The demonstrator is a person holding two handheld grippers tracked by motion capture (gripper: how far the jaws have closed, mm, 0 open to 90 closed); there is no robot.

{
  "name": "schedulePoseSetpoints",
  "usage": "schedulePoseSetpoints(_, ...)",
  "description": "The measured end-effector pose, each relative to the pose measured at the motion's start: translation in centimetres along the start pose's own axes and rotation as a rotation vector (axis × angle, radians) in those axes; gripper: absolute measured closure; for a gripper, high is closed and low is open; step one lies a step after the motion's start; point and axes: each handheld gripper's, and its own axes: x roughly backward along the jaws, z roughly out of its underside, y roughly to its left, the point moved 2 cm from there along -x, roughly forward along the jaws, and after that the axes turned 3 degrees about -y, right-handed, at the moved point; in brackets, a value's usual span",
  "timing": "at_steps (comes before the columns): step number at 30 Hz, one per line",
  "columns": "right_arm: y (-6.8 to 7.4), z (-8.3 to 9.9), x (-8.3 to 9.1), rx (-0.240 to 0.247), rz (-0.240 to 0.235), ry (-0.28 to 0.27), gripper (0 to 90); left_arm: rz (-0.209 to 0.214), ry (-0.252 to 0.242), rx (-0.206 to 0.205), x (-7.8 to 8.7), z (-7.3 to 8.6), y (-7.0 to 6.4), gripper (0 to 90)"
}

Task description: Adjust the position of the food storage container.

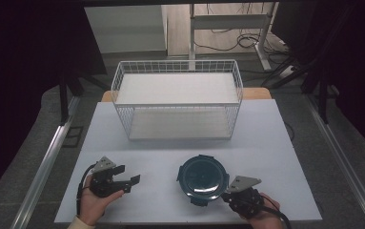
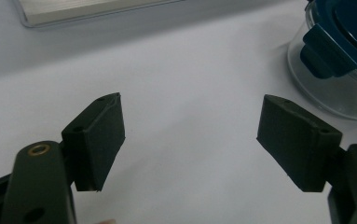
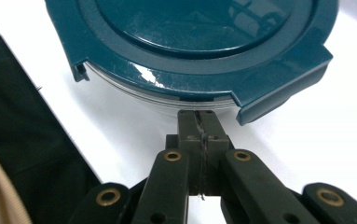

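A round glass container (image 1: 202, 177) with a dark teal clip-on lid (image 3: 199, 32) stands on the white table near its front edge. My right gripper (image 1: 224, 195) is at the container's near right side. Its jaws are pressed shut, and the tips (image 3: 198, 116) touch the glass just under the lid's rim, beside a flipped-out lid tab (image 3: 283, 88). Nothing shows between them. My left gripper (image 1: 131, 183) rests to the left of the container, a short gap away. It is wide open (image 2: 190, 116) over bare table, with the container (image 2: 339, 65) at the upper right of the left gripper view.
A white wire basket (image 1: 177, 102) with a flat white floor stands at the back middle of the table (image 1: 266, 138). Metal rails run along both sides of the table. A dark sleeve (image 3: 22, 140) lies left of my right gripper.
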Motion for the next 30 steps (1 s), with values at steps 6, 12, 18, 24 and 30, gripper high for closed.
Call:
schedulePoseSetpoints(6,-0.2,-1.0,-1.0,0.020,0.011,-0.003,89.6,-0.003,0.003,0.003,0.0,0.0,0.1,22.9)
schedulePoseSetpoints(12,-0.5,-2.2,-1.8,0.025,0.021,-0.015,89.6,-0.004,0.001,0.006,0.0,0.0,0.2,23.0)
schedulePoseSetpoints(18,-0.9,-3.4,-2.8,0.040,0.032,-0.016,89.7,0.012,-0.015,0.014,0.2,-0.1,0.1,23.8)
schedulePoseSetpoints(24,-0.8,-4.4,-3.8,0.056,0.022,-0.011,89.7,0.010,-0.016,0.012,0.1,-0.1,0.0,23.9)
schedulePoseSetpoints(30,-1.1,-5.3,-4.8,0.049,0.023,-0.019,89.7,0.008,-0.015,0.015,0.1,-0.1,0.1,23.8)
